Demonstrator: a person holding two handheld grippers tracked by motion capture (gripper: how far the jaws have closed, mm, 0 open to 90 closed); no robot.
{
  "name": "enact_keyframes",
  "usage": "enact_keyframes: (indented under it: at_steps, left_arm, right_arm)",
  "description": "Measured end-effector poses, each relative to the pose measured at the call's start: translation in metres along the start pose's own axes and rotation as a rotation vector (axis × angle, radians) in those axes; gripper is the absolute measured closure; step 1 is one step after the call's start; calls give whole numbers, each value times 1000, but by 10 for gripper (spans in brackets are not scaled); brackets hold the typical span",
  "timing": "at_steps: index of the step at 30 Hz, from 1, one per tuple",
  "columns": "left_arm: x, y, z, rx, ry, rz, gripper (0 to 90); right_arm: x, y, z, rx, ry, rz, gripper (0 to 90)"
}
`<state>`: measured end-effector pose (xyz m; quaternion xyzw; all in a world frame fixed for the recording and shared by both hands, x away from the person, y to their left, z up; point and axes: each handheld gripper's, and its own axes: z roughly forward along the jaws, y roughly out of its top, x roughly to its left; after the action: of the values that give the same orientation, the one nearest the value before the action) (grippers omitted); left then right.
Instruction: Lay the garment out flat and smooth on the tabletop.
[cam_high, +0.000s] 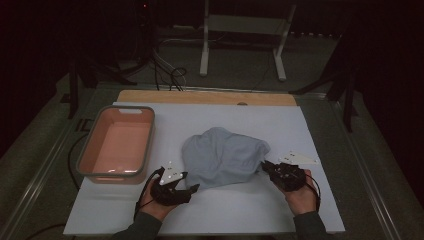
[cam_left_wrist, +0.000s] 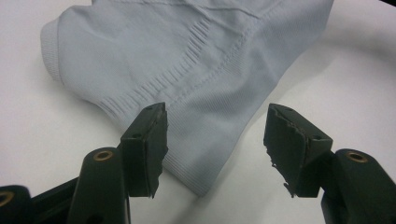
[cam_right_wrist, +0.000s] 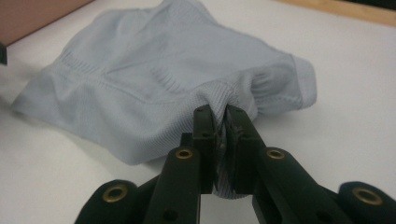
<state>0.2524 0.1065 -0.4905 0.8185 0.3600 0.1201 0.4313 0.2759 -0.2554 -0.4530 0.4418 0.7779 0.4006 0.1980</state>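
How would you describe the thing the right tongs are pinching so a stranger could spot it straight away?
On the white table top, right of the pink basin, lies a crumpled pale blue-grey knit garment with ribbed hems. The right tongs are shut on a fold at its edge, and the left tongs stand open at its other side. It is the one soft cloth thing there.

Soft ribbed knit cloth garment (cam_left_wrist: 187, 60), matt grey; bench (cam_high: 280, 220) smooth matt white (bare wood strip at the top); tub (cam_high: 145, 150) glossy plastic.
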Motion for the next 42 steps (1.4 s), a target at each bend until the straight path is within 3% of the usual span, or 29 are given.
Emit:
enact_keyframes:
  at_steps: [10, 18, 24, 30, 34, 35, 37, 38, 41, 42]
  left_arm:
    - [-2, -2, 1, 8, 11, -1, 405]
    - [-5, -3, 4, 29, 16, 29, 410]
    - [-9, -6, 17, 85, 27, 45, 383]
    - [-15, -8, 27, 157, 75, 110, 368]
    - [-15, -10, 32, 194, 108, 129, 420]
    - [-15, -10, 32, 206, 103, 145, 517]
    - [-15, -8, 31, 224, 98, 168, 618]
    - [-16, -8, 32, 198, 102, 140, 672]
    - [-14, -5, 30, 181, 78, 124, 823]
    - [-13, -3, 26, 162, 76, 104, 823]
  right_arm:
    - [0, 29, 3, -33, -13, -17, 837]
    - [-3, 58, 7, -66, -33, -26, 837]
    - [-6, 66, 11, -79, -27, 7, 838]
    - [-9, 70, 12, -80, -30, 15, 838]
    - [-12, 72, 11, -82, -35, 16, 838]
    - [-13, 73, 10, -81, -35, 16, 838]
    - [-15, 72, 10, -78, -39, 19, 838]
    - [-15, 71, 10, -75, -40, 22, 837]
    - [-17, 69, 9, -68, -41, 23, 837]
    - [-18, 68, 9, -63, -42, 22, 837]
